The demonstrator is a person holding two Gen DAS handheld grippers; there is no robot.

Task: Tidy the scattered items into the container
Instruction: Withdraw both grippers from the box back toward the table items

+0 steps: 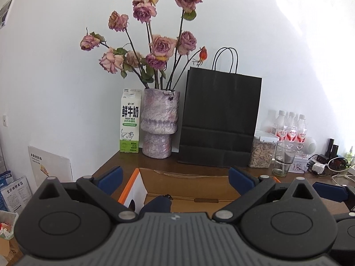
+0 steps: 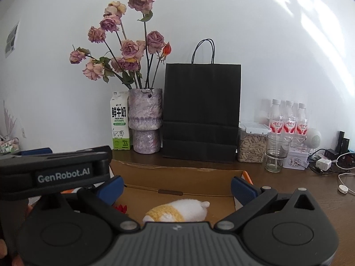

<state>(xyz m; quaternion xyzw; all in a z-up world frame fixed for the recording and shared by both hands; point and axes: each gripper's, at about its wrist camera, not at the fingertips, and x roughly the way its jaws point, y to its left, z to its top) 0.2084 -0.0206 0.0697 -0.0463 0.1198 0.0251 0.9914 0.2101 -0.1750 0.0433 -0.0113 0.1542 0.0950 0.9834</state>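
An open cardboard box [image 1: 199, 188] with an orange rim lies on the wooden table, right in front of both grippers. In the right wrist view a white and yellow plush toy [image 2: 177, 211] lies inside the box [image 2: 177, 177], with a small red item [image 2: 121, 208] at its left. In the left wrist view a dark blue item [image 1: 158, 204] shows low in the box. My left gripper [image 1: 175, 181] hangs open over the box, holding nothing. My right gripper [image 2: 177, 188] is also open and empty above the plush toy. The left gripper's body [image 2: 55, 170] sits close at the right gripper's left.
Along the wall stand a milk carton [image 1: 129, 124], a vase of dried roses [image 1: 158, 124], a black paper bag [image 1: 219, 122], a jar of seeds [image 2: 251, 144], a glass [image 2: 276, 153] and several bottles [image 2: 288, 117]. Chargers and cables [image 2: 326, 164] clutter the right of the table.
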